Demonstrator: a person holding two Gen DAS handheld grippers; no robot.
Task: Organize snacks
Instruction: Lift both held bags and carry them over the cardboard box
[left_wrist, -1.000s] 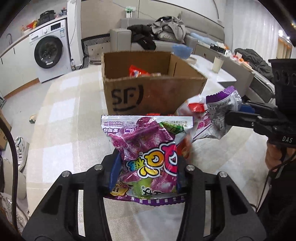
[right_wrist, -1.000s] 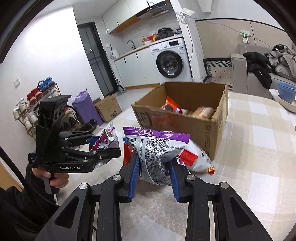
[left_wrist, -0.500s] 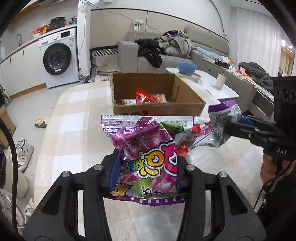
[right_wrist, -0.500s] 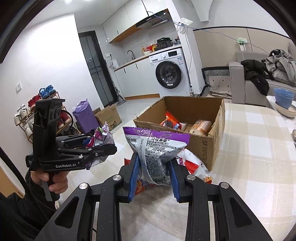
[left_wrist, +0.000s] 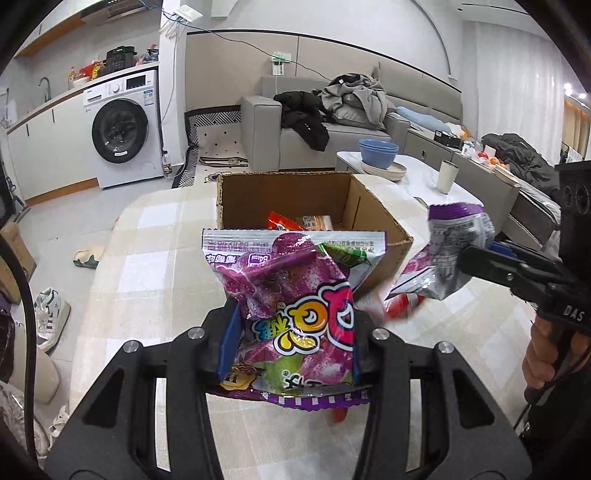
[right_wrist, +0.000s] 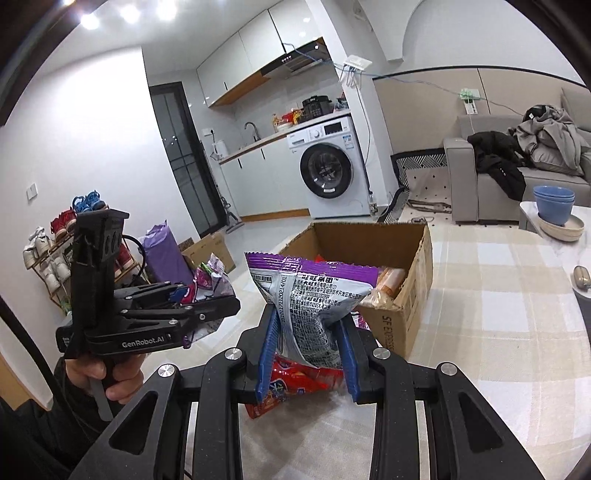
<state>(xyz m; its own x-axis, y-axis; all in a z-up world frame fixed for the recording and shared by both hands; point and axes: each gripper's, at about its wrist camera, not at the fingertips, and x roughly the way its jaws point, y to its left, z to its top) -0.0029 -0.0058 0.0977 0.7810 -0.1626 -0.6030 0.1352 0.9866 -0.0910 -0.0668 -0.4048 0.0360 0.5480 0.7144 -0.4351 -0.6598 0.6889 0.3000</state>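
My left gripper (left_wrist: 290, 341) is shut on a purple candy bag (left_wrist: 295, 299) and holds it above the table in front of the open cardboard box (left_wrist: 376, 236). My right gripper (right_wrist: 308, 352) is shut on a silver and purple snack bag (right_wrist: 314, 299), held up beside the box (right_wrist: 406, 317). That gripper and its bag (left_wrist: 458, 251) also show at the right of the left wrist view. The box holds several snack packs (left_wrist: 295, 221). A red snack bag (right_wrist: 295, 384) lies on the table below my right gripper.
The table has a checked cloth (right_wrist: 498, 332). A small object (right_wrist: 581, 277) lies at its right edge. Blue bowls (left_wrist: 378, 149) and a cup (left_wrist: 447, 177) stand on a white table behind the box. A washing machine (left_wrist: 122, 129) and sofa (left_wrist: 332, 122) are beyond.
Both grippers have risen with their bags. The inside of the box and its snacks are now in view from above.
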